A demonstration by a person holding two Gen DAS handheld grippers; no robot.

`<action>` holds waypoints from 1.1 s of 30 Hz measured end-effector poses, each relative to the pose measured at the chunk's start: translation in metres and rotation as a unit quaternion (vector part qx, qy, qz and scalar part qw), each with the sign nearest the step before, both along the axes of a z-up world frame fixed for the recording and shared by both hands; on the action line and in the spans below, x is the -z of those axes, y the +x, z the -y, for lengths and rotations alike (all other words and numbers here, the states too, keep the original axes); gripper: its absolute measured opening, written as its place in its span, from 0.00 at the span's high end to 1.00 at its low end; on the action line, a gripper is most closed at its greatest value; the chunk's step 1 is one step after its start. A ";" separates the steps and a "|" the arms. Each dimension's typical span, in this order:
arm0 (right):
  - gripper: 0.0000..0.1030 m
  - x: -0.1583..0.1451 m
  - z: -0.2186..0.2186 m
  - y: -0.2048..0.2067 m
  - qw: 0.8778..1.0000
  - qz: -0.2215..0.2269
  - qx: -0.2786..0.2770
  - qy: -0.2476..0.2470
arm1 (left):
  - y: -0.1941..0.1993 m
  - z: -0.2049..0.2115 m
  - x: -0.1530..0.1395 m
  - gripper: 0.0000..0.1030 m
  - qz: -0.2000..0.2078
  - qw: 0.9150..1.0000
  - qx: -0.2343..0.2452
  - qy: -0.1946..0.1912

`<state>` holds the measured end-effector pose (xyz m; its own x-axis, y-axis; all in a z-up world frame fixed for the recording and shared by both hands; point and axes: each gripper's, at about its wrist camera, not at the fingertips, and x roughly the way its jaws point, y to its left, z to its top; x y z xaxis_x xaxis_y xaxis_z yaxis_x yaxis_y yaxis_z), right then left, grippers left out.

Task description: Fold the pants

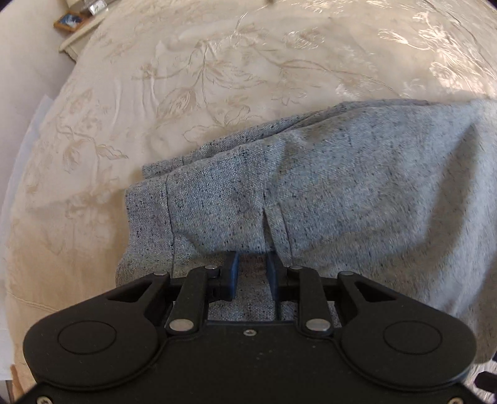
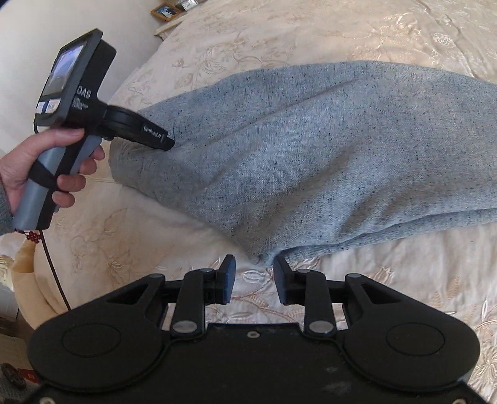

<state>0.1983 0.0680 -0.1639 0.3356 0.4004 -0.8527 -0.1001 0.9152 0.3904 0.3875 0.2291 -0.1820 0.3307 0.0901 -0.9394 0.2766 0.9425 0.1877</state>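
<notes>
Right wrist view: pants (image 2: 310, 149) just beyond parted right tool (image 2: 254, 275) tips

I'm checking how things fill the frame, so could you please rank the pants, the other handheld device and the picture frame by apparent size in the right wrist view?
1. Pants
2. Handheld device, though it sits nearer the camera
3. Picture frame, far off, so truly unsure

We see our right gripper (image 2: 254, 281) with jaws apart just short of the grey pants (image 2: 310, 149) on the embroidered bed (image 2: 310, 28). Our left hand (image 2: 46, 167) holds the left gripper (image 2: 169, 143) against the pants' far end.
</notes>
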 end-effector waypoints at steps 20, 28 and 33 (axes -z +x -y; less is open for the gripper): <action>0.98 0.005 -0.039 -0.013 0.989 0.000 -0.127 -0.075 | 0.007 -0.002 -0.009 0.71 -0.004 0.999 0.037 -0.011; 0.85 -0.017 -0.033 -0.037 0.997 0.024 -0.045 -0.055 | -0.031 0.029 -0.064 0.69 0.001 0.967 0.238 -0.092; 0.79 -0.016 -0.024 -0.031 0.999 0.022 0.006 -0.044 | -0.018 0.068 -0.054 0.64 0.023 0.945 0.322 -0.049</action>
